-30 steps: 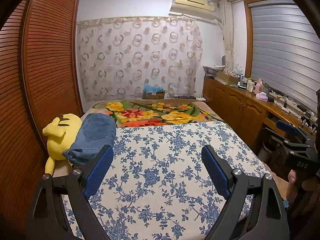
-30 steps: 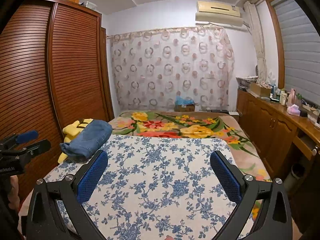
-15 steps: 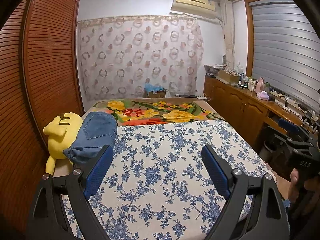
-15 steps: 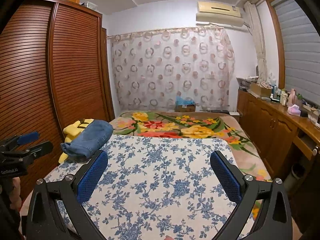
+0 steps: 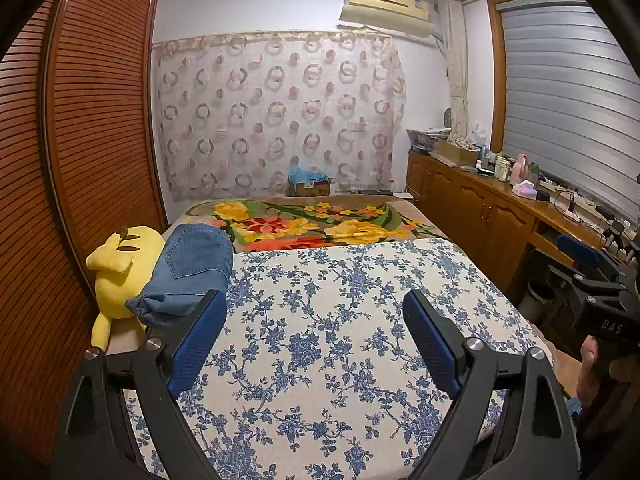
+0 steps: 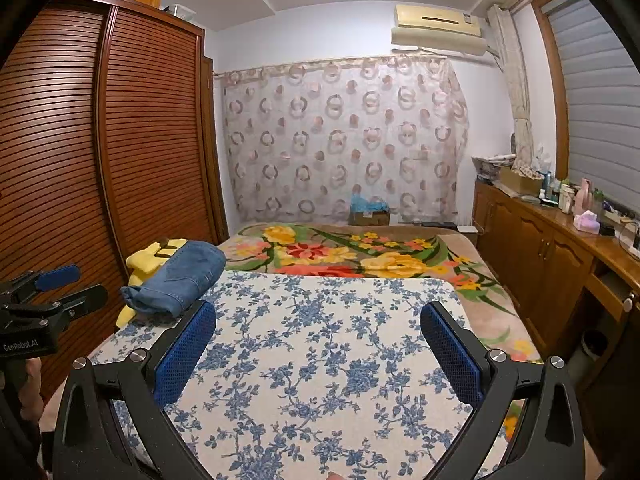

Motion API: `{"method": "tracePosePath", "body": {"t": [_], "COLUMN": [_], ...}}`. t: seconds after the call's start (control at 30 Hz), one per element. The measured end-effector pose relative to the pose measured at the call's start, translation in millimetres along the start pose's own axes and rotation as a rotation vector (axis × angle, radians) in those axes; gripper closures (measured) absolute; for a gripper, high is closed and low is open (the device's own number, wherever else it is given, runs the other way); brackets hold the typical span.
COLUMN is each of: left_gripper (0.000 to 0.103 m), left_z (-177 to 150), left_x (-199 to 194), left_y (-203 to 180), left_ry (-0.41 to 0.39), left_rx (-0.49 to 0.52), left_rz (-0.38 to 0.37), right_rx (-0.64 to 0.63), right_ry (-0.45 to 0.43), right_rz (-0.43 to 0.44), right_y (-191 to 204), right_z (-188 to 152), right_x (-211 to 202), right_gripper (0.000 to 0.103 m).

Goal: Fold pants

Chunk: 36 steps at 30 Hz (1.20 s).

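Jeans lie as a compact folded bundle at the far left edge of the bed, leaning against a yellow plush toy beside the slatted wooden wardrobe. A back pocket faces up and the lower end is doubled into a thick rounded roll, so the folding looks finished, or very nearly so; judging by how the bundle sits, little remains beyond perhaps squaring it up. No other pants show in either view.

Both tools hang over the blue-flowered bedspread, well apart from the denim. The left gripper has its jaws spread wide with nothing between them, only the print of the cloth showing through the gap. The right gripper is likewise spread wide and empty. Each is also visible from the other's camera, at the frame edge, held by a hand.

The denim is mid-blue, heavy and stiff-looking, with pale stitched seams, holding its fold in fat soft curves. The bedspread is a flat, smooth woven cloth, cream with blue sprigs. Beyond it lies a fuzzier floral blanket in orange, yellow and green. The gripper pads are blue with a fine mesh-like grip texture, set on matte black arms with round metal pivots.
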<state>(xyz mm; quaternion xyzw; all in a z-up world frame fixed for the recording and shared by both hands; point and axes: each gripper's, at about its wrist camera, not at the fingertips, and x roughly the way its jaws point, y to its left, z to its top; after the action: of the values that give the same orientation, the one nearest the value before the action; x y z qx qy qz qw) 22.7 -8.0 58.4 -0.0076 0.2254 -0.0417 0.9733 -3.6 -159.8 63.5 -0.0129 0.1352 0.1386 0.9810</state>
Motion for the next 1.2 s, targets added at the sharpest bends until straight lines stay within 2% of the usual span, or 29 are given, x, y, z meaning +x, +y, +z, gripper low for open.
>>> {"method": "tracePosePath", "body": {"t": [1.2], "left_gripper": [0.013], "left_z": [-0.8], "left_x": [-0.4], "left_y": [-2.5], "left_ry": [-0.001], "left_rx": [0.002], "left_rz": [0.001], "right_rx": [-0.003], "right_ry": [0.002], "right_rz": [0.001], "right_y": [-3.5], "right_z": [0.0], "right_x": [1.8], "right_gripper": [0.001]}}
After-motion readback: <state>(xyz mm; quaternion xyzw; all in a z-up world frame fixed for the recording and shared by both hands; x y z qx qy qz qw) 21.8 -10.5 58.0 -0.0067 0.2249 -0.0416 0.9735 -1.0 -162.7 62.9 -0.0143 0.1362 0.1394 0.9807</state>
